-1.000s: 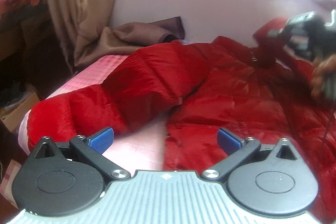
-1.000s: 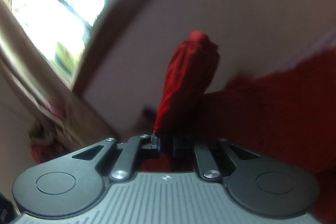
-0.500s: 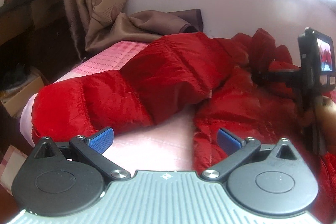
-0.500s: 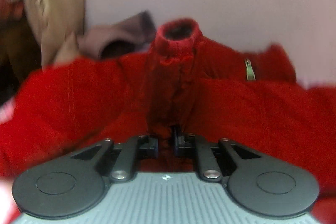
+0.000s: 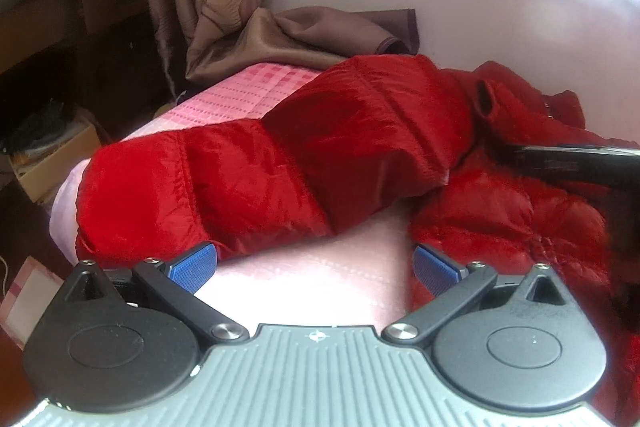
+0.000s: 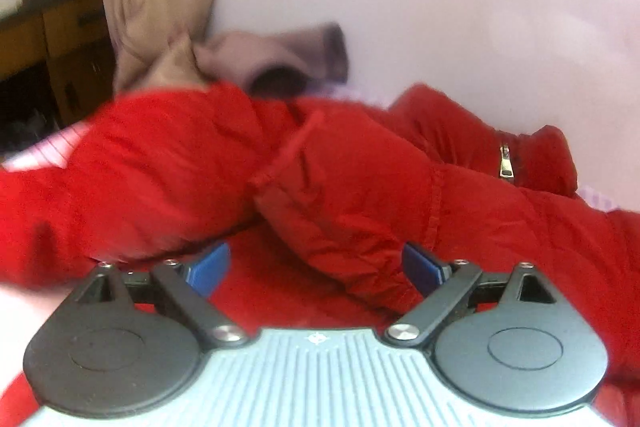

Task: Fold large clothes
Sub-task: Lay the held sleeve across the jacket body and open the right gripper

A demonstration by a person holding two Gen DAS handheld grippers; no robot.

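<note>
Right wrist view is blurred: the right gripper [image 6: 316, 269], jaws opening, pads off the red jacket [image 6: 340, 187] beneath. Left gripper [image 5: 314, 269] gapes empty; jacket spreads ten to three o'clock, cropped right.

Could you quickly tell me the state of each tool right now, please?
Left tool: open, holding nothing, over the pink bed sheet.
Right tool: jaws opening, the red jacket's sleeve lies loose ahead, not gripped.
</note>
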